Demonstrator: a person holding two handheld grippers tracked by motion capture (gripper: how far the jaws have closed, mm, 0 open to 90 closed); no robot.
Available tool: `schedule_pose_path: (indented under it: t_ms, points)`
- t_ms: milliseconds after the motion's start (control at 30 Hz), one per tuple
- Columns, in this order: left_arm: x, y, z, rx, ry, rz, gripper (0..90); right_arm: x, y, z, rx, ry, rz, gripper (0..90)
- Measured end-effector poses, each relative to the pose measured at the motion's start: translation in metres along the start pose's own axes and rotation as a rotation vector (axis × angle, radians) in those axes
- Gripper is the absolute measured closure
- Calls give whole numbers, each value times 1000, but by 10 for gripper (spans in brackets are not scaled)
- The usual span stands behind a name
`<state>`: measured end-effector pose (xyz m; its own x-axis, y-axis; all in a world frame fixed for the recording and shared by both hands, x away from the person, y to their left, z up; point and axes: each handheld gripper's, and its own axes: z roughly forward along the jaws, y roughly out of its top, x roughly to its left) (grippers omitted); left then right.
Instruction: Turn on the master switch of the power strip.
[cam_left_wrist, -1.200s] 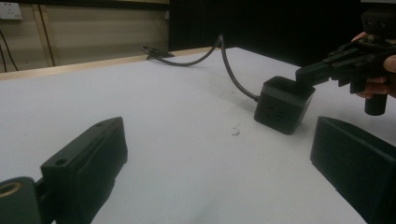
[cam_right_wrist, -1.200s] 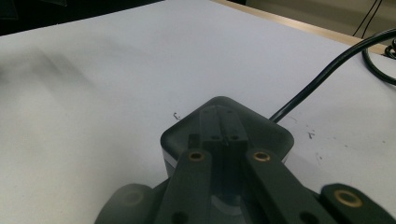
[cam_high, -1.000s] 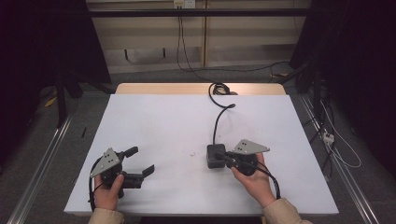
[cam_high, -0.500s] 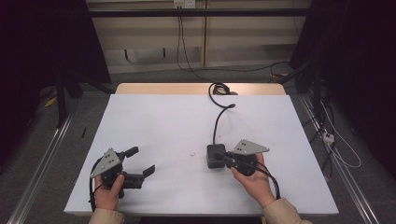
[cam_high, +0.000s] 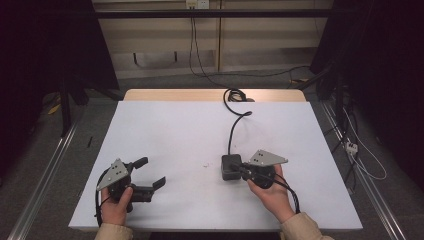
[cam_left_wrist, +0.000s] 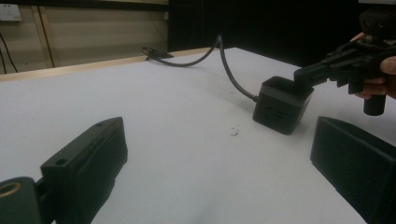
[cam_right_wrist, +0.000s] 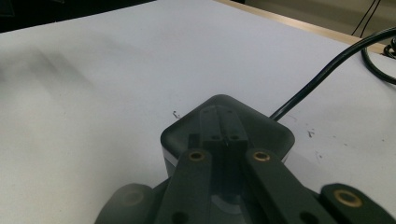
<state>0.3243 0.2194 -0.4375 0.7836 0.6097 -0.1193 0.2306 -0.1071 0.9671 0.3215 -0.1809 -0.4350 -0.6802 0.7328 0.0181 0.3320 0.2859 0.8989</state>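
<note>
Black cube-shaped power adapter (cam_high: 230, 167) sits flat on white table (cam_high: 175, 130), right of centre, near front edge. Its cable (cam_high: 233, 125) exits far face, runs toward table's far edge. Right gripper (cam_high: 241, 170) jaws pressed together, tips resting on adapter top. Left gripper (cam_high: 150, 174) spread wide, holding nothing, well apart at front left.
</note>
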Motion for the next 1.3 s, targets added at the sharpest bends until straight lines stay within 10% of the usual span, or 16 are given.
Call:
schedule_pose_path:
  t_ms: [900,1300]
  points:
    - [5,-1,-3,-1,9,0,35,-1,-1,0,-54,14,-1,900]
    - [8,-3,-8,-7,12,-12,35,-5,5,-2,-100,28,81,658]
